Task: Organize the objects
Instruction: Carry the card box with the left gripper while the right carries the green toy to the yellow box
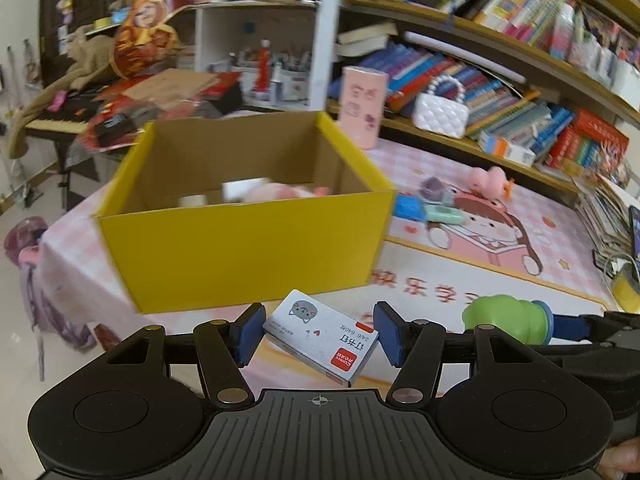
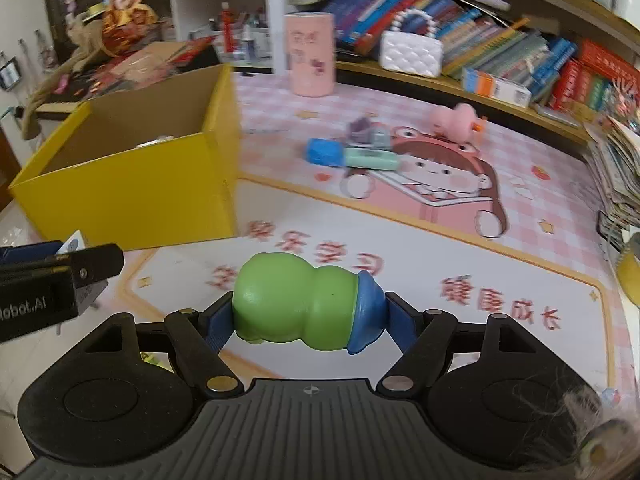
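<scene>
My left gripper (image 1: 318, 338) is shut on a white staple box (image 1: 322, 336) with a cat picture, held just in front of the yellow cardboard box (image 1: 240, 248). The yellow box (image 2: 132, 196) is open on top and holds a pink toy (image 1: 280, 191) and a white item. My right gripper (image 2: 306, 320) is shut on a green toy with a blue end (image 2: 304, 306), held sideways above the mat. The green toy also shows in the left wrist view (image 1: 508, 318) to the right of the staple box.
On the pink mat (image 2: 440, 248) lie a blue block (image 2: 324, 152), a mint case (image 2: 370, 159), a purple item (image 2: 362, 128) and a pink toy (image 2: 456, 118). A pink cylinder (image 2: 310, 54) and white bag (image 2: 412, 52) stand by the bookshelf. Stacked papers lie at right.
</scene>
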### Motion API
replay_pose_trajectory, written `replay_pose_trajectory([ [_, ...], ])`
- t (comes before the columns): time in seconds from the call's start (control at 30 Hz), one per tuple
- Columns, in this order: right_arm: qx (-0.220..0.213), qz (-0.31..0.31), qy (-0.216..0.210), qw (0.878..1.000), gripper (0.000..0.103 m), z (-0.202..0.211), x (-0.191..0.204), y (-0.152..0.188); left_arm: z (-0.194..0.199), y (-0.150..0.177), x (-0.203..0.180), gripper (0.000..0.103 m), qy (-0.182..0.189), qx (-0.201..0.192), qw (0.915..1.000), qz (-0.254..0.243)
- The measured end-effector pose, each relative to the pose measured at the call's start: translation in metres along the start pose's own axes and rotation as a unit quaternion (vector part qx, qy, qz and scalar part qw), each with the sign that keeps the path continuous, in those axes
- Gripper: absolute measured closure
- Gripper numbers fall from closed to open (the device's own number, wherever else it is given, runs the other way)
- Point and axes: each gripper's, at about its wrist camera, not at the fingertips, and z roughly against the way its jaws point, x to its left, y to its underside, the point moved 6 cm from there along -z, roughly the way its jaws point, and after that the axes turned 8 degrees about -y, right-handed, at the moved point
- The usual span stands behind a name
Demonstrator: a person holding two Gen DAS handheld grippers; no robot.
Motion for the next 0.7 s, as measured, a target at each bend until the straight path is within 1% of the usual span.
replay_pose_trajectory([
  [0.33,-0.020,0.039,-0.025,0.999,0.028,0.006,0.069,0.002,0.028,0.004,0.055,0.044,-0.018,-0.028,0.9993,0.016],
  [0.57,-0.032,0.049,-0.030,0.998,0.028,0.011,0.093,0.004,0.042,0.006,0.076,0.044,-0.025,-0.048,0.9984,0.016],
  [0.7,-0.037,0.051,-0.033,0.998,0.028,0.013,0.103,0.007,0.047,0.010,0.089,0.044,-0.029,-0.050,0.9982,0.020],
])
